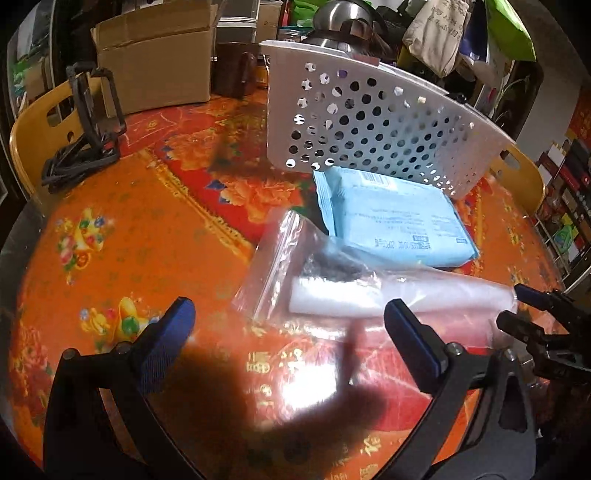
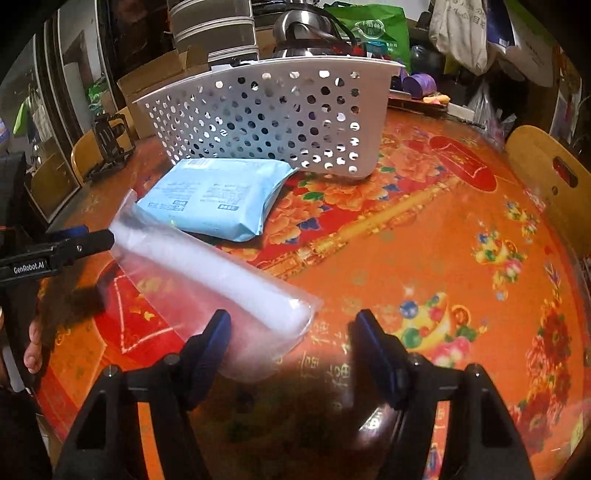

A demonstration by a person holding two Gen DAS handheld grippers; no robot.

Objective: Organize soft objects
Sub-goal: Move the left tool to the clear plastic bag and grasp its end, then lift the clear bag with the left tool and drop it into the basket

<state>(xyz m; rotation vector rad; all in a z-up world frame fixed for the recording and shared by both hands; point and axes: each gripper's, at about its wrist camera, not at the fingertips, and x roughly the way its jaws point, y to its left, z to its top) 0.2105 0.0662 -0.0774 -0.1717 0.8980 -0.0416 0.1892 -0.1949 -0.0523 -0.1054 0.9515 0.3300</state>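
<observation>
A clear zip bag (image 1: 332,280) with a white soft roll (image 1: 406,295) inside lies on the orange table; it also shows in the right wrist view (image 2: 207,280). A light blue wipes pack (image 1: 395,218) lies behind it, against a white perforated basket (image 1: 369,122); the pack (image 2: 218,195) and the basket (image 2: 266,114) also show in the right wrist view. My left gripper (image 1: 288,321) is open, just short of the bag. My right gripper (image 2: 291,332) is open at the bag's near corner; it shows at the right edge of the left wrist view (image 1: 517,306).
The table has an orange and red floral cloth (image 2: 443,258). A cardboard box (image 1: 155,62), a black folding stand (image 1: 92,122) and a steel kettle (image 1: 340,22) stand at the back. Yellow chair backs (image 2: 546,173) rise beside the table.
</observation>
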